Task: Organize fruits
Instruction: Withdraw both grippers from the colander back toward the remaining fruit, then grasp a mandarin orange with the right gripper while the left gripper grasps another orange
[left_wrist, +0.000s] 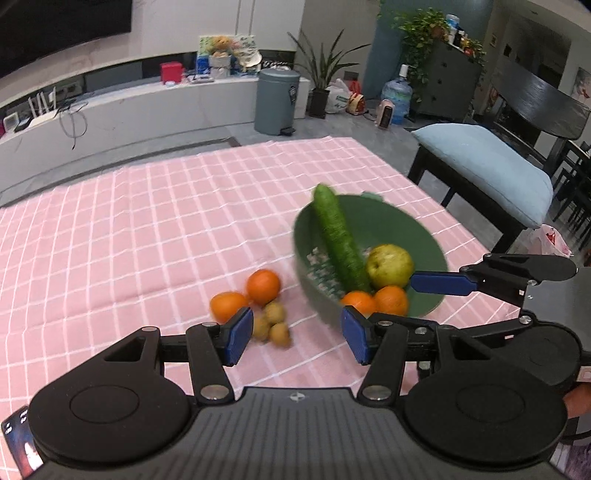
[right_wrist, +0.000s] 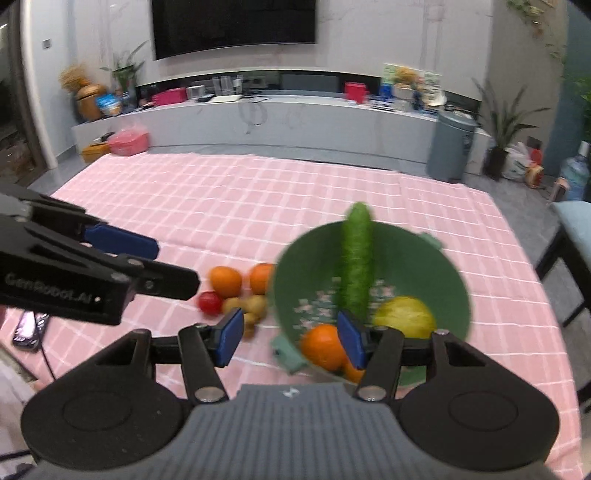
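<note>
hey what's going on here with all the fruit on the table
A person with a gripper in each hand is sorting fruit into a green bowl on a pink checked cloth. The bowl already holds a cucumber, a pear and two oranges. Two more oranges, some small brownish fruits and a red one wait on the cloth. Both the left gripper and the right gripper are open and empty.

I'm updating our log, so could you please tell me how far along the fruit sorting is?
Partly done. The green bowl already holds a cucumber, a yellow-green pear and two oranges. Nothing is in hand: the left gripper and right gripper are both open. Left on the cloth: two oranges, some small brownish fruits and a red one.
</note>
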